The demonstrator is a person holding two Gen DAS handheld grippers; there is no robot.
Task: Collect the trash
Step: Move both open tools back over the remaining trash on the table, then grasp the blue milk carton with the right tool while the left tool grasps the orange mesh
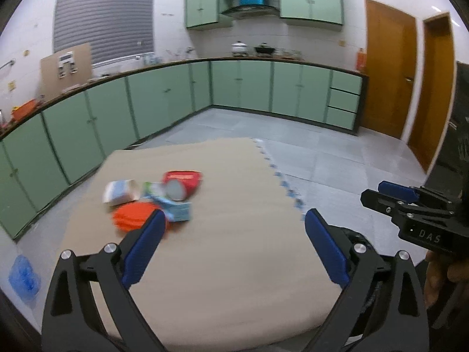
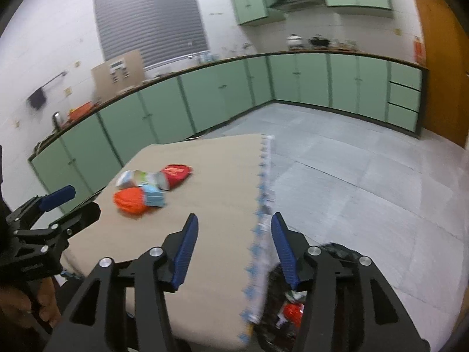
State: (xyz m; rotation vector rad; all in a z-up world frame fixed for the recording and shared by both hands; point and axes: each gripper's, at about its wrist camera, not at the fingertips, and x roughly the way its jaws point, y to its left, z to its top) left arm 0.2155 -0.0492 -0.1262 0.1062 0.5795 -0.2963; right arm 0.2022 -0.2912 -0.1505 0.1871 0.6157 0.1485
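A pile of trash lies on the beige mat (image 1: 234,249): a red pouch (image 1: 187,180), a white and blue carton (image 1: 121,192), an orange wrapper (image 1: 133,215) and a light blue box (image 1: 178,209). The pile also shows in the right wrist view, with the orange wrapper (image 2: 130,201) nearest. My left gripper (image 1: 234,226) is open and empty, just short of the pile. My right gripper (image 2: 234,228) is open and empty over the mat's right edge (image 2: 261,234). It also shows in the left wrist view (image 1: 390,195). A black trash bag (image 2: 288,308) holding red wrappers sits below my right gripper.
Green cabinets (image 1: 240,85) line the far walls under a counter with pots. Grey tiled floor (image 1: 337,158) lies to the right of the mat. Brown doors (image 1: 390,67) stand at the right. A blue plastic item (image 1: 23,274) lies on the floor at the left.
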